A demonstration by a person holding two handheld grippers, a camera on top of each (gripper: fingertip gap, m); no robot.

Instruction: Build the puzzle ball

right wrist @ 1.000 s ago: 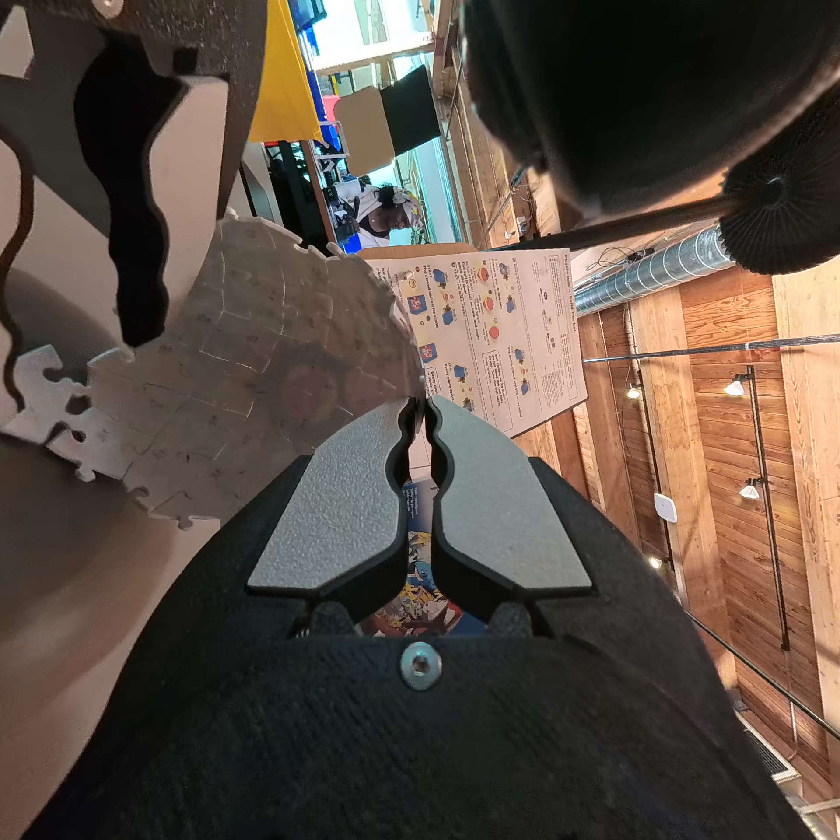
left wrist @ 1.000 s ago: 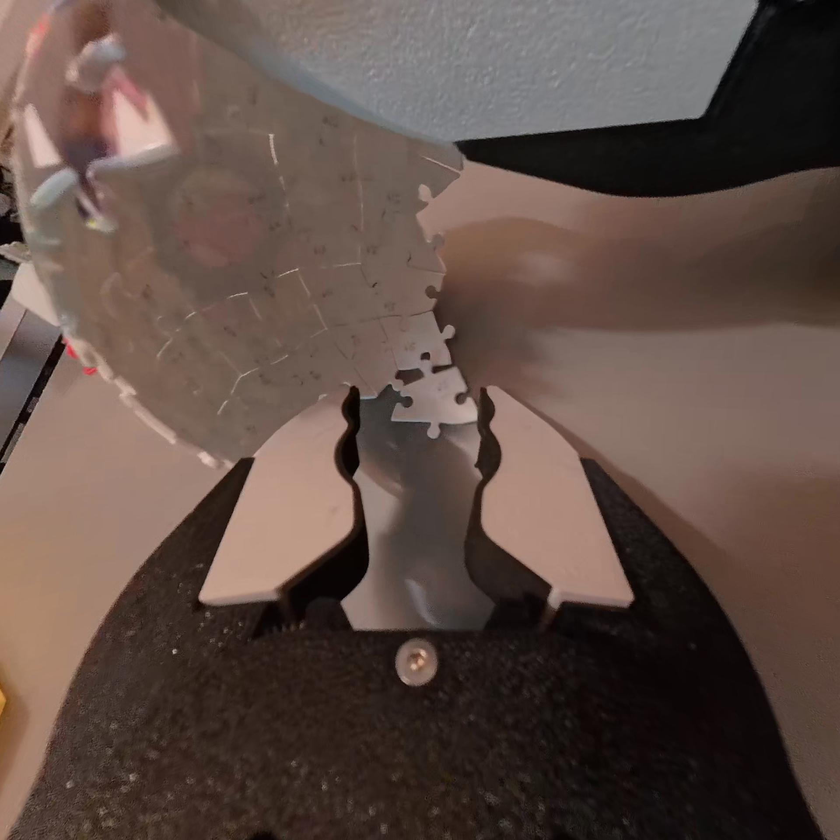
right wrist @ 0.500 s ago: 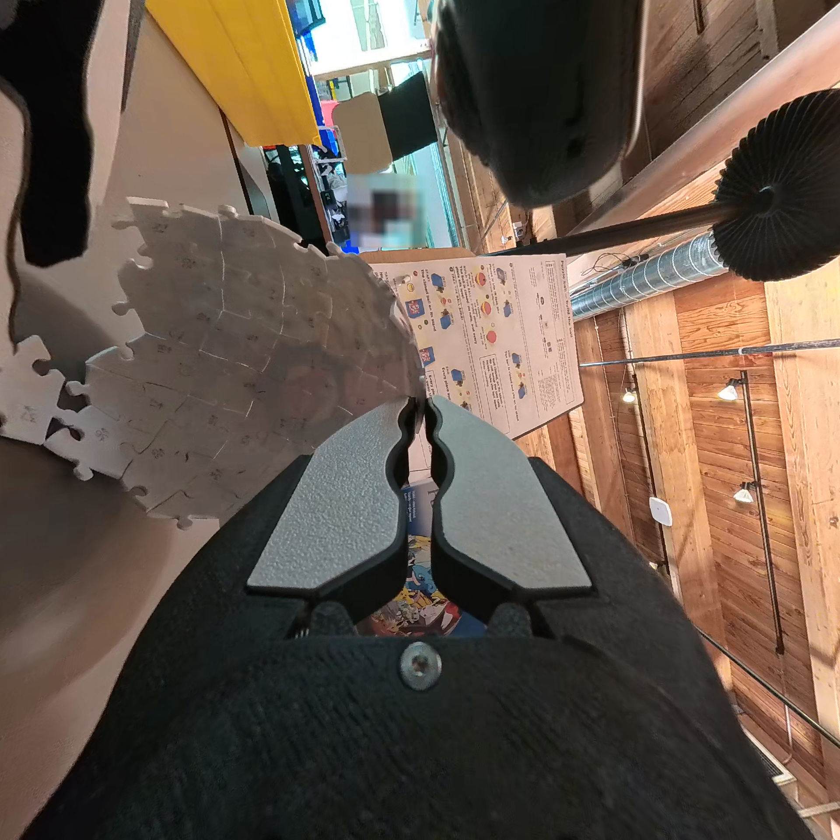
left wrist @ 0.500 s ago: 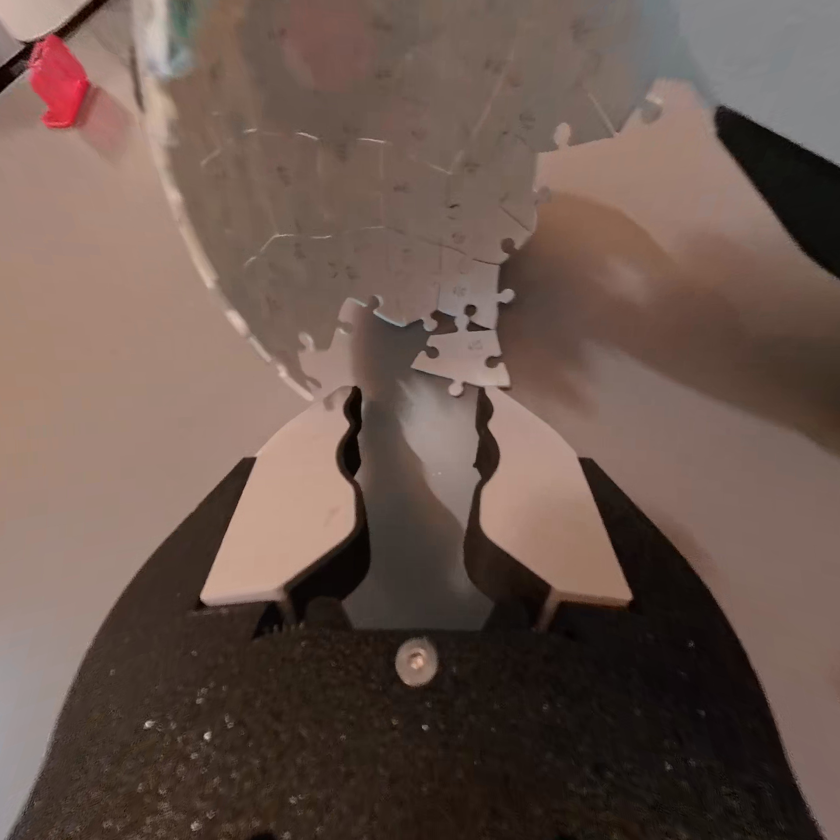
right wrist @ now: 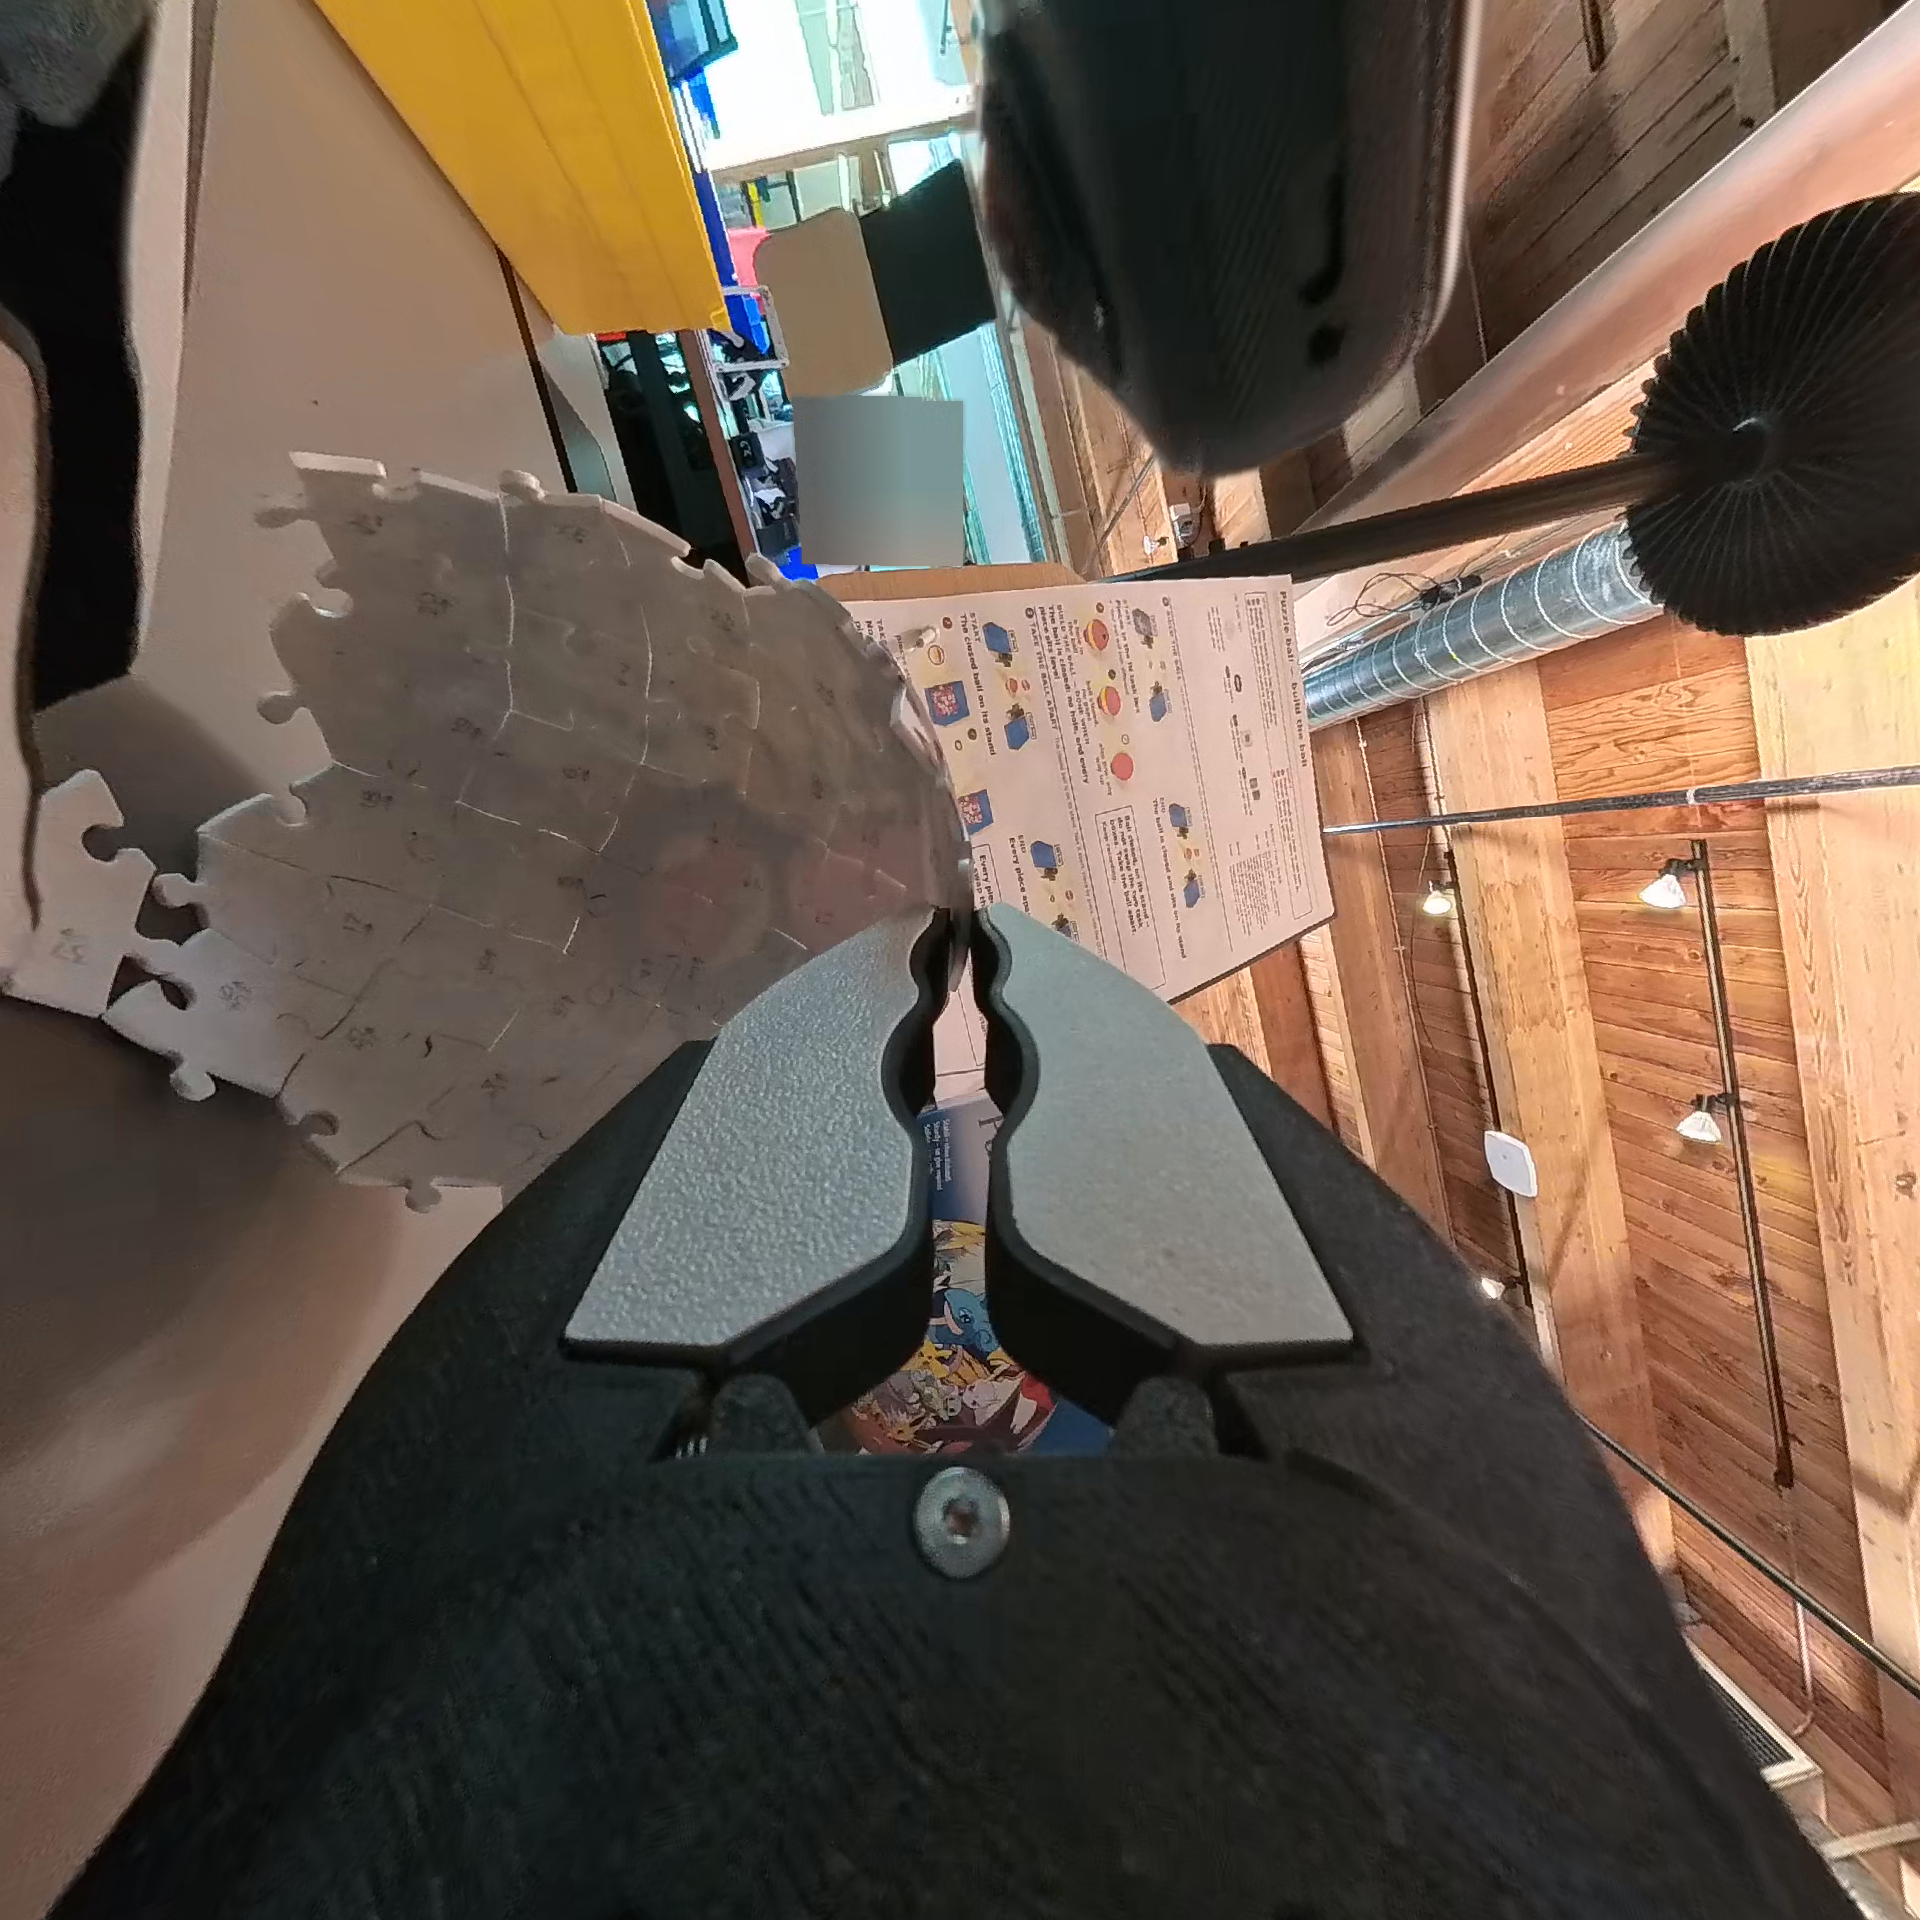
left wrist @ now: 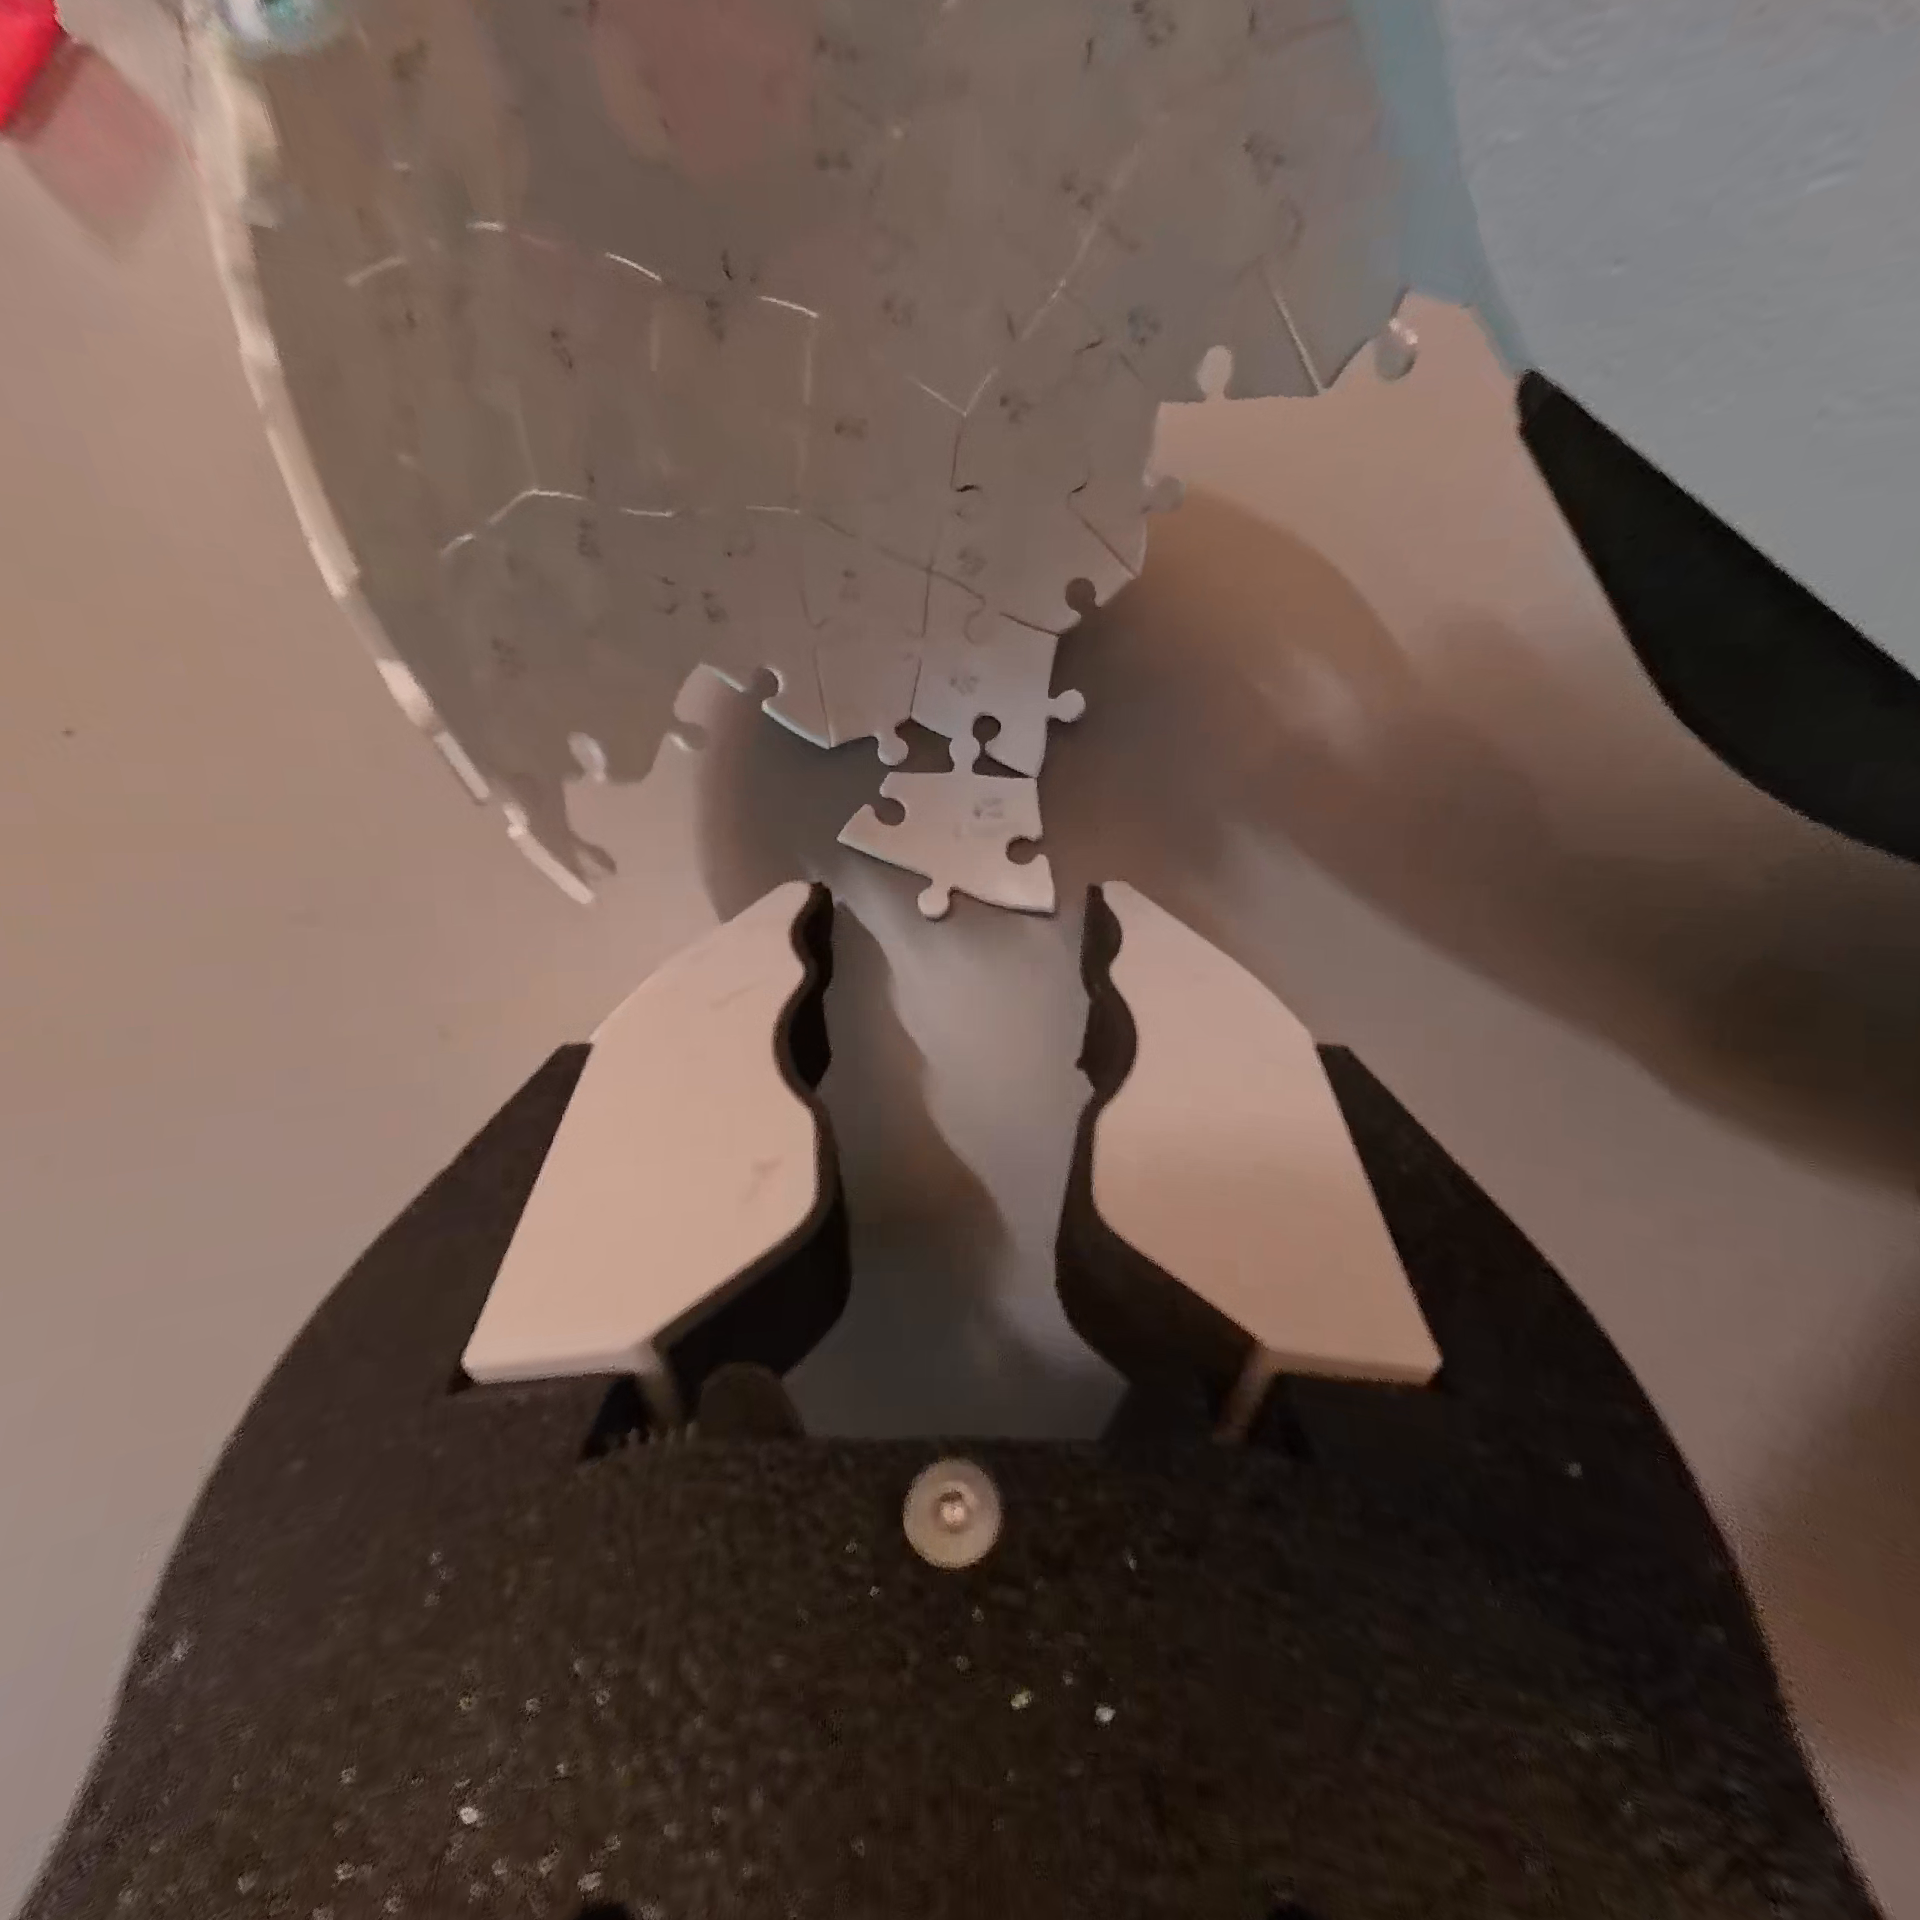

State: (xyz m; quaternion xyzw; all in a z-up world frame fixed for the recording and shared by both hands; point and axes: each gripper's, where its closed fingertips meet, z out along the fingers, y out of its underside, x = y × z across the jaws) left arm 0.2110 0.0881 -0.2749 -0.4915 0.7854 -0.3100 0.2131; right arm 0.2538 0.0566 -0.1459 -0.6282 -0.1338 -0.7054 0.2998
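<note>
Left tongs (left wrist: 956, 904): jaws parted wide and holding nothing, pointed at the lowest edge of the puzzle shell (left wrist: 727, 416), just short of it.
Loose piece (left wrist: 961, 842): hangs at that lowest edge, skewed, its knob only partly in the socket above. A second ago it sat right at the left tongs' tips; now it is clear of them, so the tongs have backed off a little.
Meaning for the task: the piece looks hooked on but not seated, and probably needs pressing flush before the next one goes in.
Right tongs (right wrist: 961, 925): nearly closed, pinching the rim of the puzzle shell (right wrist: 540, 852) and holding it above the counter (left wrist: 187, 935); this grip matches the earlier frames.
Behind the shell: a printed instruction sheet (right wrist: 1122, 769) stands propped, with a yellow bin (right wrist: 582, 156) farther off.
Hard to make out: the shell's upper part is cut off and blurred in the left view, so how much of the ball remains open I cannot tell; a red object (left wrist: 26, 62) at the top left corner is too smeared to name.
</note>
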